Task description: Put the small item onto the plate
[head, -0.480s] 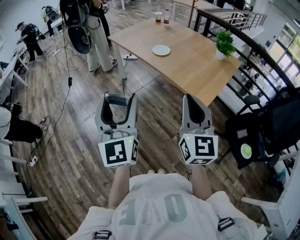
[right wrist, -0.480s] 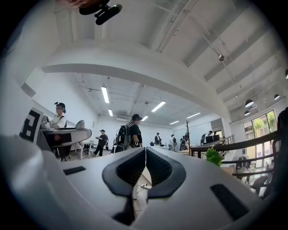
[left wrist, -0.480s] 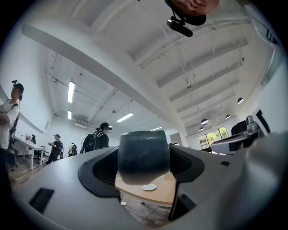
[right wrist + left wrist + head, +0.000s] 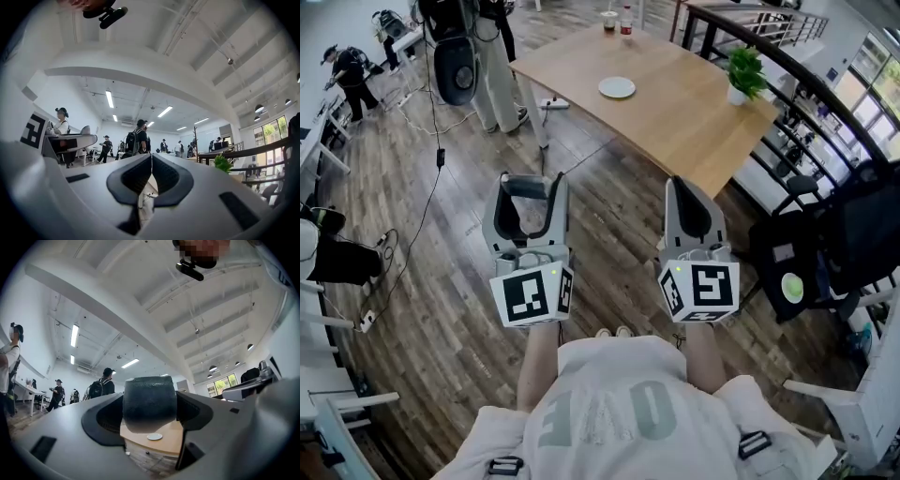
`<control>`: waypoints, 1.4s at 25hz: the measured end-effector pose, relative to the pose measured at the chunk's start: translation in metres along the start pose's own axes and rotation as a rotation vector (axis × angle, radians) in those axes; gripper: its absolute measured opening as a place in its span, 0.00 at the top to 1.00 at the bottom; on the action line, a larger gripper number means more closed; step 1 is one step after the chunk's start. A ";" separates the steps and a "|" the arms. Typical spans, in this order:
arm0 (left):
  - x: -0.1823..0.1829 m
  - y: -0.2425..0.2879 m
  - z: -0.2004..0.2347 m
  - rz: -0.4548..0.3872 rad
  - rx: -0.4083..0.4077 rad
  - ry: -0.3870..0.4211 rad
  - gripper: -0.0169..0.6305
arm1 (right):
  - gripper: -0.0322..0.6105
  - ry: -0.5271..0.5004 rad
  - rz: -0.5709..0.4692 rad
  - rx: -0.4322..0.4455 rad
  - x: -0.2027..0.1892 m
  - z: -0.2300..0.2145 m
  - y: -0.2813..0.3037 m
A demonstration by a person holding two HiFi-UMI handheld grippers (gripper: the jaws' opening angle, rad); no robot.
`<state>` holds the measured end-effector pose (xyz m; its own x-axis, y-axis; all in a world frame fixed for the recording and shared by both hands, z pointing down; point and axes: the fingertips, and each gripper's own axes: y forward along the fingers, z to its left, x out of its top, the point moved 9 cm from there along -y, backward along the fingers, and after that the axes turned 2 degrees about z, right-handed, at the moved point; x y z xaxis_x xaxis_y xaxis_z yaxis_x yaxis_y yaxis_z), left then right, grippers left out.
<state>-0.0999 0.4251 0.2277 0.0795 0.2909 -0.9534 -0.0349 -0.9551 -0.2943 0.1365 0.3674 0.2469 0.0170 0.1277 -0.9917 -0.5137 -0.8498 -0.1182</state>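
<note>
Your left tongs (image 4: 529, 192) grip the dark item (image 4: 150, 401); your right tongs (image 4: 151, 164) are closed and empty. The plate (image 4: 617, 87) sits well ahead, near the worktop's (image 4: 684, 112) left edge. Hold the item firm and level as you approach.

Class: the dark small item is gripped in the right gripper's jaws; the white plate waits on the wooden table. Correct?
No. The dark small item is gripped in the left gripper's jaws, as the left gripper view shows; the white plate does wait on the wooden table.
</note>
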 end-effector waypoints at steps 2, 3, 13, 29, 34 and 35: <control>0.001 0.000 0.003 0.000 -0.001 -0.004 0.47 | 0.92 0.007 -0.009 0.003 0.001 0.002 -0.001; 0.001 0.000 0.005 0.000 -0.002 -0.005 0.47 | 0.92 0.011 -0.014 0.005 0.002 0.004 -0.001; -0.005 -0.002 0.022 -0.015 -0.027 -0.021 0.47 | 0.92 0.004 0.000 0.000 -0.004 0.015 -0.002; -0.039 0.036 0.026 -0.092 -0.055 0.008 0.47 | 0.92 -0.037 -0.089 -0.013 -0.025 -0.007 0.038; -0.063 0.081 0.034 -0.094 -0.042 0.039 0.47 | 0.92 -0.008 -0.128 -0.003 -0.043 -0.029 0.090; -0.066 0.093 0.035 -0.092 -0.040 0.041 0.47 | 0.92 -0.007 -0.133 0.003 -0.043 -0.034 0.102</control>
<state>-0.1432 0.3186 0.2609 0.1216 0.3753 -0.9189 0.0142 -0.9263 -0.3765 0.1122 0.2582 0.2759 0.0798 0.2429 -0.9668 -0.5095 -0.8237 -0.2490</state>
